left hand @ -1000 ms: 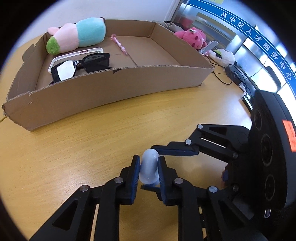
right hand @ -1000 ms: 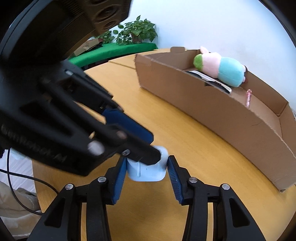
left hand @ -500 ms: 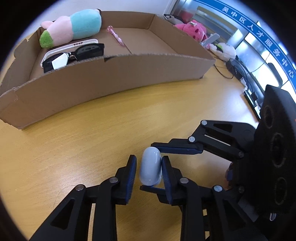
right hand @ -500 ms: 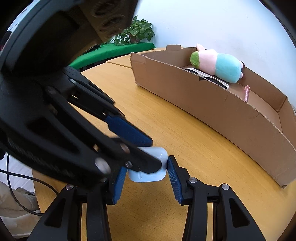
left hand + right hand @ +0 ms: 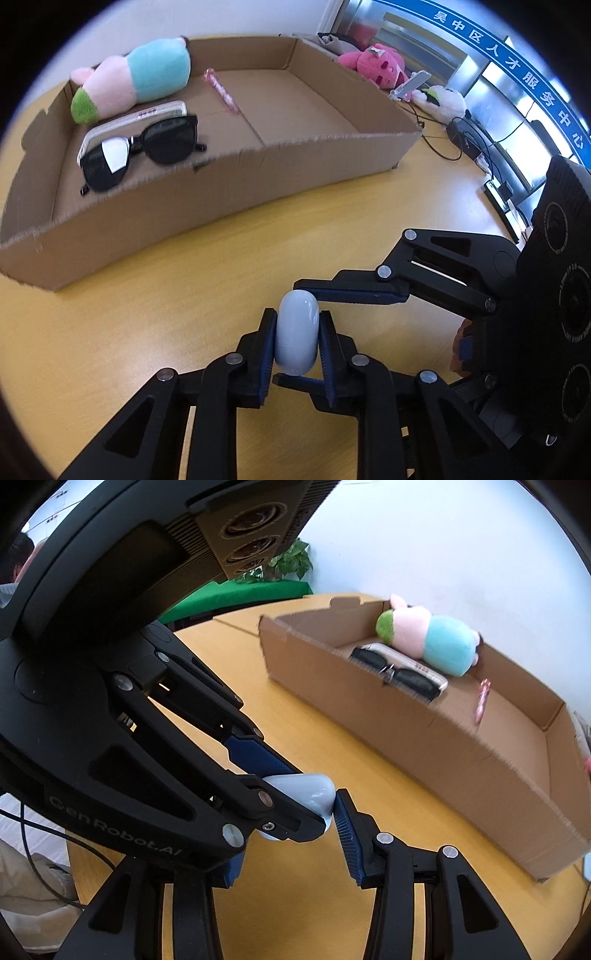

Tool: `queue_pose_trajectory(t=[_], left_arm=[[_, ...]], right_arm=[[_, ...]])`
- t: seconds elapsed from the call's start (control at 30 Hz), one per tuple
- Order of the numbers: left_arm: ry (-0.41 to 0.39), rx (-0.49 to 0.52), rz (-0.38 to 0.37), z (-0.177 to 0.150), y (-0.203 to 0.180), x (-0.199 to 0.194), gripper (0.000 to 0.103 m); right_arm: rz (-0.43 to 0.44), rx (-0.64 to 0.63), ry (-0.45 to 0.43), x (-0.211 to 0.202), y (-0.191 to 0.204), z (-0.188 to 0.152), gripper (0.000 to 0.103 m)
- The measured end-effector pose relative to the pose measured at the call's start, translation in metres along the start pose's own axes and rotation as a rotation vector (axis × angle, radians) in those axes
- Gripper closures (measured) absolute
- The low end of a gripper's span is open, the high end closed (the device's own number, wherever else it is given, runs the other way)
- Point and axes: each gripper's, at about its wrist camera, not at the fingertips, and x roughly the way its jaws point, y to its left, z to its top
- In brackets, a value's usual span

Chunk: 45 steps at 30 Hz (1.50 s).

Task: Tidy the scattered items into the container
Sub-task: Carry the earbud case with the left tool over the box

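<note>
Left wrist view: looks forward along the left gripper (image 5: 297, 341), close above the tabletop (image 5: 147, 306), facing the long near wall of the cardboard box (image 5: 207, 192) and down into it.

Right wrist view: low, close over the tabletop (image 5: 295, 746), looks along the right gripper (image 5: 291, 843); box (image 5: 443, 753) seen obliquely, running toward the right edge.

Shared: box, plush toy (image 5: 136, 77) (image 5: 428, 635), sunglasses (image 5: 144, 151) (image 5: 395, 674), pale-blue case (image 5: 297, 332) (image 5: 306, 786). Each view shows the other gripper.

In the right wrist view, the left tool (image 5: 295, 808) hides most of the case (image 5: 314, 792). Ahead, the box (image 5: 461, 760) wall hides part of the sunglasses (image 5: 399, 674).
</note>
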Motion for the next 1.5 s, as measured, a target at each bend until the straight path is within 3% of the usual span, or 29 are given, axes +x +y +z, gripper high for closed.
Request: queue_pose_trajectory(t=[0.37, 0.63, 0.87, 1.23, 1.5], left_arm=[[-0.096, 0.112, 0.016, 0.084, -0.011, -0.029, 0.083], [-0.130, 0.102, -0.027, 0.153, 0.001, -0.035, 0.083], [-0.112, 0.060, -0.074, 0.197, 0.021, -0.022, 0.083], [0.047, -0.051, -0.155, 0.198, 0.052, 0.050, 0.083], [0.149, -0.112, -0.168, 0.198, 0.057, 0.094, 0.083]], right_arm=[[-0.119, -0.086, -0.046, -0.026, -0.057, 0.058, 0.056], [-0.142, -0.084, 0.014, -0.027, -0.120, 0.108, 0.056], [-0.093, -0.074, 0.114, -0.016, -0.167, 0.140, 0.055], [0.020, 0.008, 0.263, 0.038, -0.194, 0.112, 0.056], [0.072, 0.104, 0.359, 0.071, -0.214, 0.086, 0.056]])
